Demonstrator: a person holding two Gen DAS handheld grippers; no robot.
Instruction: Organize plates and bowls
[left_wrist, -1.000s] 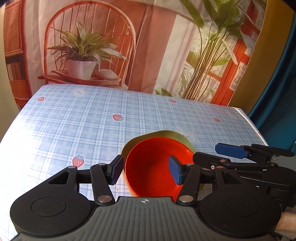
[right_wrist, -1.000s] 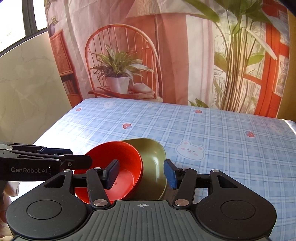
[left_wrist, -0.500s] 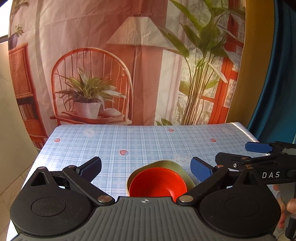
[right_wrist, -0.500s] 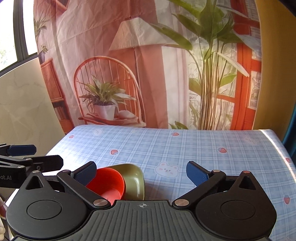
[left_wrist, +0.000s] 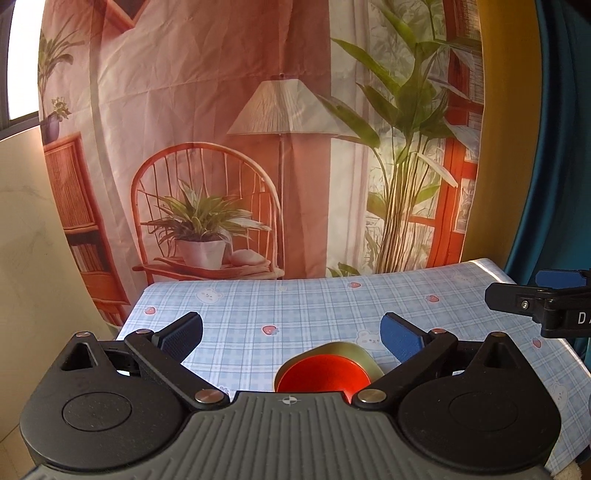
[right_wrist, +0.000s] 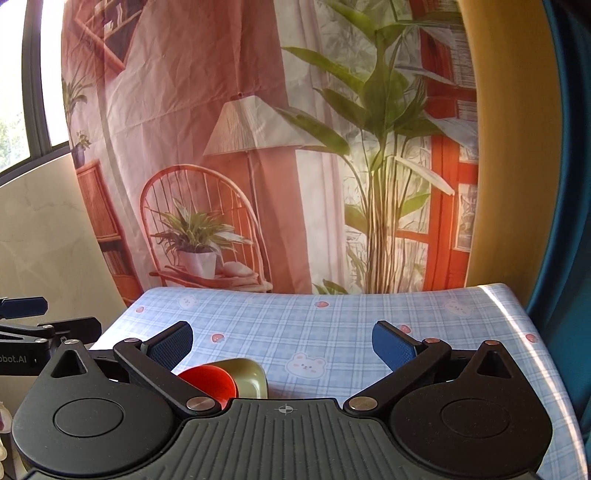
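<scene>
A red bowl sits nested inside an olive-green bowl on the blue checked tablecloth near the front edge. Both show in the right wrist view too, the red bowl at lower left and the green bowl beside it. My left gripper is open and empty, held above and behind the bowls. My right gripper is open and empty, to the right of the bowls. Each gripper's tip shows at the edge of the other's view.
A printed backdrop with a chair, lamp and plants hangs behind the table. A blue curtain hangs at the right. The table's right edge and left edge are close.
Both grippers opened wide and pulled back and up from the bowls. The red bowl stays nested in the green bowl and looks smaller and lower in both views.
</scene>
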